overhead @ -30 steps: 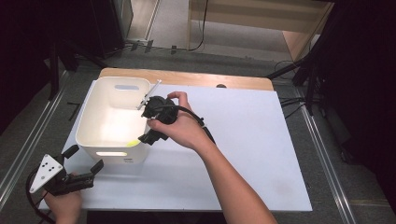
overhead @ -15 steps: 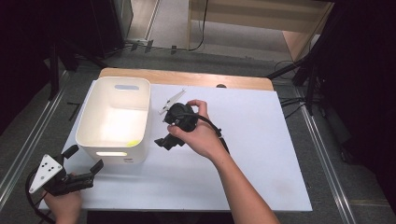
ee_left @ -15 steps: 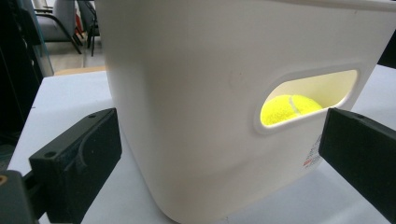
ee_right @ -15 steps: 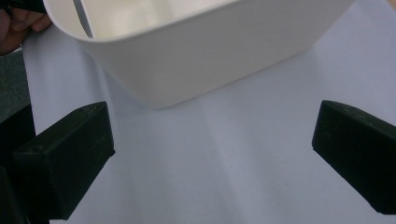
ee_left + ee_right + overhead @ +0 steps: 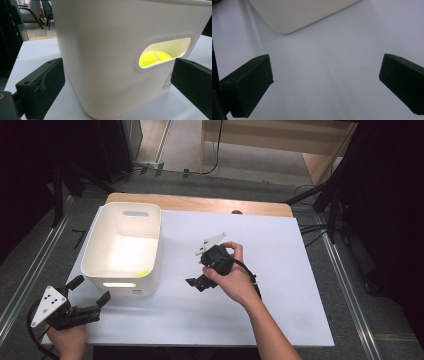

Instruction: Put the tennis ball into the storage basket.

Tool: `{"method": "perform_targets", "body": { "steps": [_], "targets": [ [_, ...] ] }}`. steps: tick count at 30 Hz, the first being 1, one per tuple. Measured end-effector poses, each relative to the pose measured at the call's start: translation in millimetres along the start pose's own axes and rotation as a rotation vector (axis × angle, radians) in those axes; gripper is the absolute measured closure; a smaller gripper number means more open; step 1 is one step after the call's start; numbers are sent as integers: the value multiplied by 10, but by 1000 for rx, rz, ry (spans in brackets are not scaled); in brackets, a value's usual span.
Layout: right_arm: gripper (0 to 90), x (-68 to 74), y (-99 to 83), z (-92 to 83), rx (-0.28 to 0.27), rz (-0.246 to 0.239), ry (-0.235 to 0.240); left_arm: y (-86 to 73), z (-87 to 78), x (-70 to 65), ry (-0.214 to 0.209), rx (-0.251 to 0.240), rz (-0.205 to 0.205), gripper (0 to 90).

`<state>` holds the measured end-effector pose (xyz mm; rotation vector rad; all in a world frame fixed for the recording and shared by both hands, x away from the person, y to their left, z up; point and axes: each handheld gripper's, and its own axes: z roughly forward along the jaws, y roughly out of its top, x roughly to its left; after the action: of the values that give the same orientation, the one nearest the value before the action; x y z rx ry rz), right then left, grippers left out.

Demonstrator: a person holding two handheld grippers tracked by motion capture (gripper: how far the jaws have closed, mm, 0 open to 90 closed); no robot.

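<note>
I hold my right gripper (image 5: 199,282) over the white sheet-covered table (image 5: 280,270), to the right of the white plastic bin with rounded corners and slotted handles (image 5: 150,227). Its two black jaws stand wide apart with nothing between them; in the right gripper view I see bare white table surface (image 5: 324,75) in the gap, and one rounded lower corner of the bin (image 5: 287,17) beyond the jaws. My right hand (image 5: 232,275) wraps the gripper's body, and its grey three-cornered plate points up and away from me.

My left gripper (image 5: 90,307) sits low at the near left corner of the table, just in front of the bin's near wall, in my left hand (image 5: 67,340). Its jaws are also spread wide and grip nothing. In the left gripper view they frame the bin's near wall (image 5: 105,62) without touching it, as far as I can tell.

The yellow-green fuzzy tennis ball (image 5: 155,58) lies inside the bin, on its floor near the wall closest to me. I see it through the oval handle slot in the left gripper view, and from the high view a sliver of it (image 5: 142,273) shows at the near right corner of the bin's inside. Neither gripper touches the ball.
</note>
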<state>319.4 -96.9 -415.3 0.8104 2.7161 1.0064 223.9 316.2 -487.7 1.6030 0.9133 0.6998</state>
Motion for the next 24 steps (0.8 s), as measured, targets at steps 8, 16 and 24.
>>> {"method": "perform_targets", "body": {
  "steps": [8,16,24],
  "targets": [
    [0,-71,-261,-108,-44,52,-29,-2,0,-2,-2,-3,-1,0],
    [0,-112,-466,-207,-77,68,-50,-3,1,-7,-1,-2,0,0],
    [0,-153,-652,-272,-104,93,-59,-3,-3,-8,-2,-1,2,0]
  ]
}}
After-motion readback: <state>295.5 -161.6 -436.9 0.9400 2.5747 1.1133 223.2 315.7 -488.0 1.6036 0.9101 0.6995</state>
